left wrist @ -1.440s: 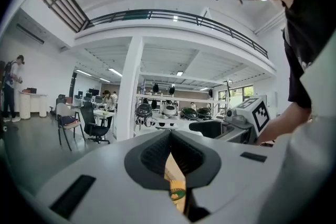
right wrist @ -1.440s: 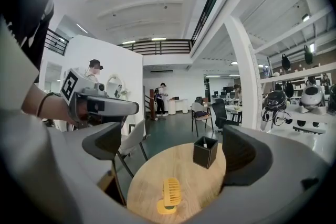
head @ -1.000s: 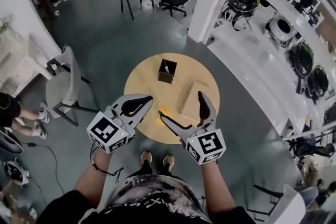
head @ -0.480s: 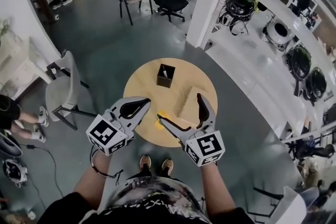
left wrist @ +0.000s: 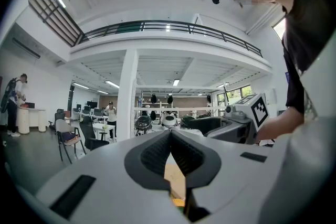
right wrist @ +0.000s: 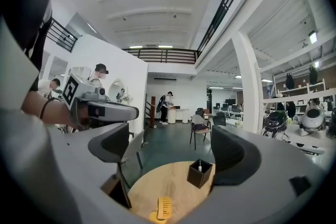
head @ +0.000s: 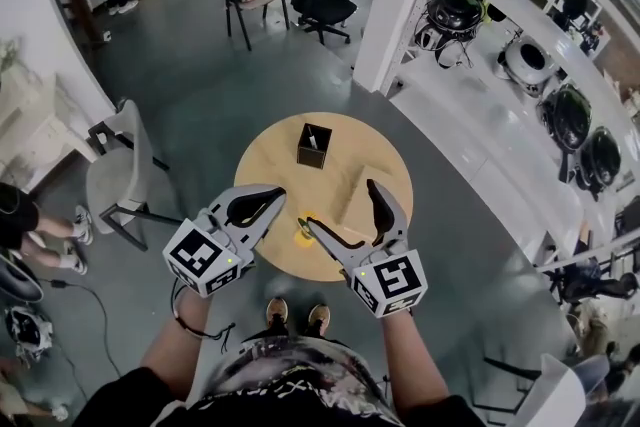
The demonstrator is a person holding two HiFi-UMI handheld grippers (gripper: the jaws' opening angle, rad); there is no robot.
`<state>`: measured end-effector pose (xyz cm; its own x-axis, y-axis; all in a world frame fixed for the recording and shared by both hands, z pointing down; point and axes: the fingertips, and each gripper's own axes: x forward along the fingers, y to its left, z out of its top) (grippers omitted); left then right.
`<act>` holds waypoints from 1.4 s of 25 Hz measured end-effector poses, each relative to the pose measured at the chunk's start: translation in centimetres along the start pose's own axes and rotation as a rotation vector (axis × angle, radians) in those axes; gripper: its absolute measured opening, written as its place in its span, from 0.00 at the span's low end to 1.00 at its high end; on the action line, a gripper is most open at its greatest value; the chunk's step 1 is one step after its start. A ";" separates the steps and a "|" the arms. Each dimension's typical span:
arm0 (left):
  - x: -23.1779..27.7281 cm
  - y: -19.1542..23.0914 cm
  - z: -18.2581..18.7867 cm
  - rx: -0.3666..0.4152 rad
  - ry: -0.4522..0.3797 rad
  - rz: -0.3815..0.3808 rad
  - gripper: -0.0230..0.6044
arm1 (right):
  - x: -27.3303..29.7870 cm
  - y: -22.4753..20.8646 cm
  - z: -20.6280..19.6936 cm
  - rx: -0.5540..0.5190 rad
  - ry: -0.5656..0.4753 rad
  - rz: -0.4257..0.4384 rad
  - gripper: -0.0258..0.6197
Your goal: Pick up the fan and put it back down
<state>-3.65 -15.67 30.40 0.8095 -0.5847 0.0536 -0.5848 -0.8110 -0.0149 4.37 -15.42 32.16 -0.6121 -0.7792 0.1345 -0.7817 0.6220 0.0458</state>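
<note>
**Lining up the right gripper (head: 340, 207) on the fan (head: 304, 233)**

Works standing over a round wooden table (head: 345, 137) set low beneath, with both tools held out level above its near rim. Parks the left gripper (head: 270, 199) at the near-left side, pads pressed together on nothing, probably just to keep out of the way. Carries the right gripper spread wide over the near edge. Has just drawn its jaws in a little, with nothing between the pads. Aims along those jaws across the tabletop rather than down at the target, so likely needs to sink and tip forward before any grip.

Leaves a pale flat block (head: 362, 195) on the right half of the top and a black square holder (head: 315, 144) farther back, both clear of the work.

Finds the fan, small and yellow, upright on its base just inside the near edge. Places it close to the tip of the right gripper's left jaw as seen from above, and low under the gap in the right gripper view. Judges the pick-up not yet begun: fan untouched, resting on the wood.
</note>
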 end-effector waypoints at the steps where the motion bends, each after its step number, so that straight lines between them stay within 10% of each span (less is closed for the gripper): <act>1: 0.0 0.0 0.0 -0.001 -0.001 0.000 0.06 | 0.0 -0.1 0.1 -0.002 -0.002 -0.001 0.78; 13: 0.9 0.6 -0.2 0.000 0.009 -0.003 0.06 | 0.4 -0.1 -0.3 -0.039 0.007 0.022 0.53; 25: 2.3 2.1 -1.2 -0.025 0.026 -0.008 0.06 | 1.3 -1.8 -0.4 -0.047 -0.012 -0.021 0.06; 35: 4.4 2.8 -1.6 -0.028 0.029 -0.024 0.06 | 2.1 -3.7 -0.7 -0.054 -0.010 -0.033 0.04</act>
<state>-1.81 -20.49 32.15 0.8216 -0.5641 0.0824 -0.5669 -0.8236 0.0148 6.08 -19.36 33.00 -0.5877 -0.7998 0.1225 -0.7940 0.5992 0.1030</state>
